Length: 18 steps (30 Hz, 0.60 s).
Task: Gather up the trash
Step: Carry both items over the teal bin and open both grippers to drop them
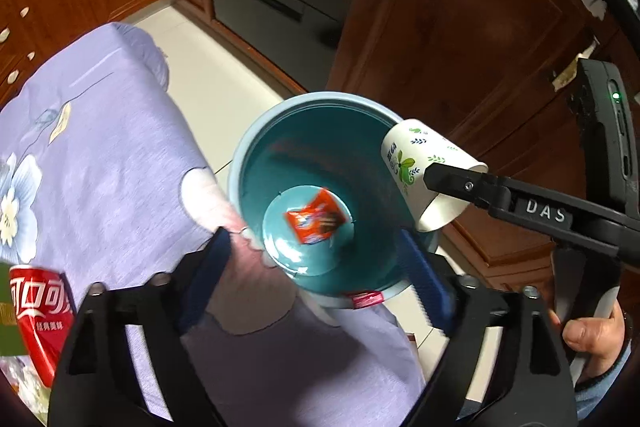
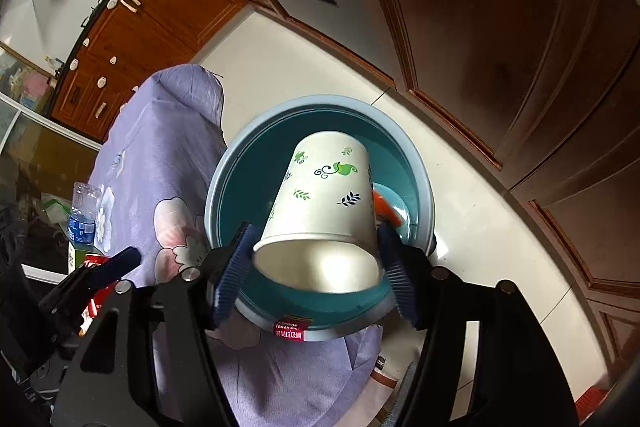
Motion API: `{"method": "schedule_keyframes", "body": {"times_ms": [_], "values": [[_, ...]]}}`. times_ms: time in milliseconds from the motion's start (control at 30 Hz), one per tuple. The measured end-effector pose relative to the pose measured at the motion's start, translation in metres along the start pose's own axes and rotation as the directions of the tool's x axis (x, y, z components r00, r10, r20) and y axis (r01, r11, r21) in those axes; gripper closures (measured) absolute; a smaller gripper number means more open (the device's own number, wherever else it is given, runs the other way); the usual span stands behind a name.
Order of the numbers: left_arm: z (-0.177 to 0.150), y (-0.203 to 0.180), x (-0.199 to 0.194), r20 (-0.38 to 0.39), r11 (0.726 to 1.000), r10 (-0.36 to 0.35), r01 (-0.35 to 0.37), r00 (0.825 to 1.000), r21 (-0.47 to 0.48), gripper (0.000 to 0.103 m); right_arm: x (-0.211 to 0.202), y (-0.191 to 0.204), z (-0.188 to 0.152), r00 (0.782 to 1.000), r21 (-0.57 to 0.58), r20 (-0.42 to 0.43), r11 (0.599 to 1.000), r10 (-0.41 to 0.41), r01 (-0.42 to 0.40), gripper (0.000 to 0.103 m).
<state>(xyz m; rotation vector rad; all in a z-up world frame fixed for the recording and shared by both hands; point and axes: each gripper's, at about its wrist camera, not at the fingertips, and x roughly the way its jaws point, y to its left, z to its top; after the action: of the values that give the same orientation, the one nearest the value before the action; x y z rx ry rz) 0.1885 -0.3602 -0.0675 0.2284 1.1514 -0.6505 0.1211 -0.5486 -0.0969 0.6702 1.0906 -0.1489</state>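
Two hand-held grippers hang over a teal trash bin (image 1: 256,163) that stands on the floor just beside a counter draped in a purple flowered cloth (image 1: 100,147). The left hand-held gripper (image 1: 316,267) has its blue-padded jaws spread wide with nothing between them; straight below it, an orange snack wrapper (image 1: 316,221) lies on the bottom of the bin. The right hand-held gripper (image 2: 316,267) holds a white paper cup (image 2: 324,195) printed with green leaves, tilted with its open mouth toward the camera and its base pointing down into the bin; the pads sit at either side of the cup's rim. A red soda can (image 1: 40,311) stands on the cloth, to the left of the left hand-held gripper. A small water bottle (image 2: 84,215) stands further left.
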Motion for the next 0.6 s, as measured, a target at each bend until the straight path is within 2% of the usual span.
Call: {"method": "schedule_keyframes", "body": {"times_ms": [33, 67, 100, 267, 400, 600], "values": [[-0.001, 0.004, -0.002, 0.003, 1.000, 0.004, -0.004, 1.000, -0.007, 0.007, 0.002, 0.002, 0.000, 1.000, -0.001, -0.003, 1.000, -0.006, 0.006, 0.034], [-0.002, 0.007, -0.004, 0.006, 1.000, 0.004, -0.004, 1.000, -0.013, 0.006, 0.003, 0.002, 0.000, 1.000, 0.004, -0.011, 1.000, -0.008, 0.008, 0.023], [-0.003, 0.009, -0.006, 0.007, 1.000, 0.003, -0.003, 1.000, -0.015, 0.005, 0.005, 0.003, 0.000, 1.000, 0.013, -0.011, 1.000, -0.012, 0.012, 0.020], [-0.005, 0.023, -0.017, 0.012, 0.999, 0.006, -0.006, 1.000, -0.033, 0.004, 0.008, 0.007, -0.001, 0.999, 0.037, -0.018, 0.999, -0.026, 0.027, 0.019], [-0.015, 0.030, -0.032, 0.032, 0.999, 0.006, -0.004, 0.999, -0.052, 0.004, 0.004, 0.018, -0.006, 0.999, 0.013, -0.011, 0.999, -0.052, 0.052, 0.015], [-0.032, 0.038, -0.058, 0.057, 0.997, 0.003, 0.001, 0.998, -0.073, 0.004, -0.009, 0.037, -0.014, 0.998, -0.016, 0.006, 0.998, -0.060, 0.060, 0.015]]}}
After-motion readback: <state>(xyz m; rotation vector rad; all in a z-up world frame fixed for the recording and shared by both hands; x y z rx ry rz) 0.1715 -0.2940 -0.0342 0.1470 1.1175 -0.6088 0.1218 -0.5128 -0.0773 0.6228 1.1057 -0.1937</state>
